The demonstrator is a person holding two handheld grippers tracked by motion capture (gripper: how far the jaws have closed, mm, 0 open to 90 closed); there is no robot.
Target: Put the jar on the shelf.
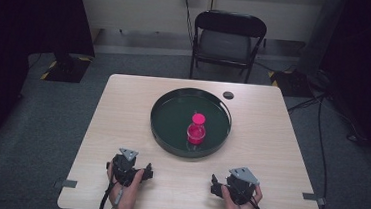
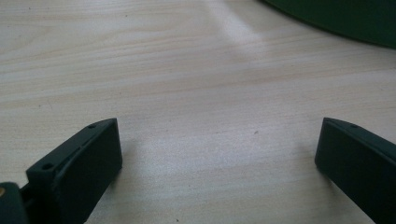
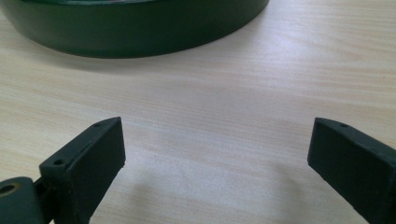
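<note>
A pink flask [image 1: 196, 129] with a round pink stopper stands upright in a round dark green tray [image 1: 167, 118] at the middle of the table. My left gripper [image 1: 127, 166] rests near the front edge, left of the tray, held by a hand. In the left gripper view my left gripper [image 2: 217, 140] is open over bare wood, and the tray's rim [image 2: 345, 18] shows at top right. To the right, my right gripper [image 1: 235, 183] also sits near the front edge. My right gripper [image 3: 215, 140] is open with nothing between its jaws, and the tray's wall [image 3: 135, 32] lies just ahead.
The light wooden table [image 1: 123, 104] has a small black disc [image 1: 228, 95] near its far edge, behind the tray. A black folding chair [image 1: 227, 40] stands beyond the table. Cables trail on the grey floor at the right.
</note>
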